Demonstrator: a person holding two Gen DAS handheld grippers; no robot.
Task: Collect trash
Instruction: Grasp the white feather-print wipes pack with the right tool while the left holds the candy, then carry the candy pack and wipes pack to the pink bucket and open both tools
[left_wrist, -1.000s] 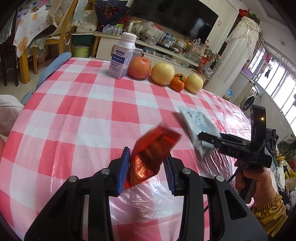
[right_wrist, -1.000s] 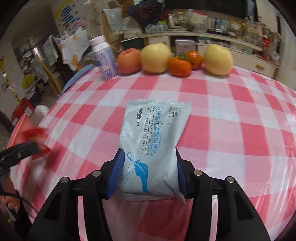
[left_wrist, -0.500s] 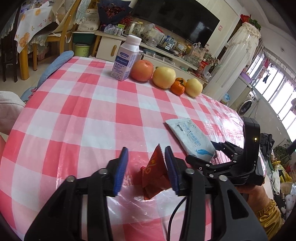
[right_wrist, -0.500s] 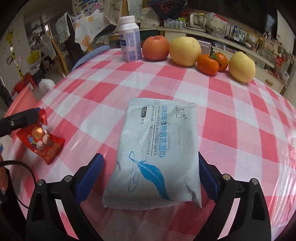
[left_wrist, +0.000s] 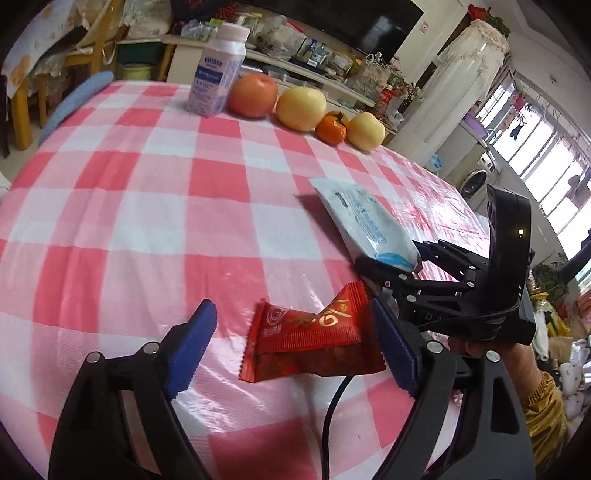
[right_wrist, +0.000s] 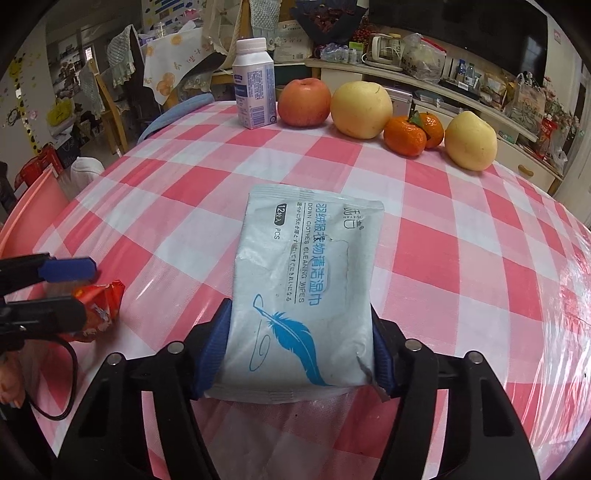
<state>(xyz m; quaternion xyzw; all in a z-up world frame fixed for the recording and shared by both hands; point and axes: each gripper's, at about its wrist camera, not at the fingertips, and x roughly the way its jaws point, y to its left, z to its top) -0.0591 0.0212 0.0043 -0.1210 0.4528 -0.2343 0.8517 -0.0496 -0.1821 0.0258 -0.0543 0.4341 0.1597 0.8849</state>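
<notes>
Right wrist: fingers (right_wrist: 218, 343) pinch the wipes packet (right_wrist: 303, 288).

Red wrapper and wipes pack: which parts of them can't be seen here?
- Red wrapper: in the right wrist view, the left gripper covers most of it.
- Wipes pack: in the left wrist view, its near end is behind the right gripper.
- Both undersides lie against the table.

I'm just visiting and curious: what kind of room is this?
Probably a home living and dining room: a pink checked plastic tablecloth with fruit, a large black television, and a white washing machine.
</notes>
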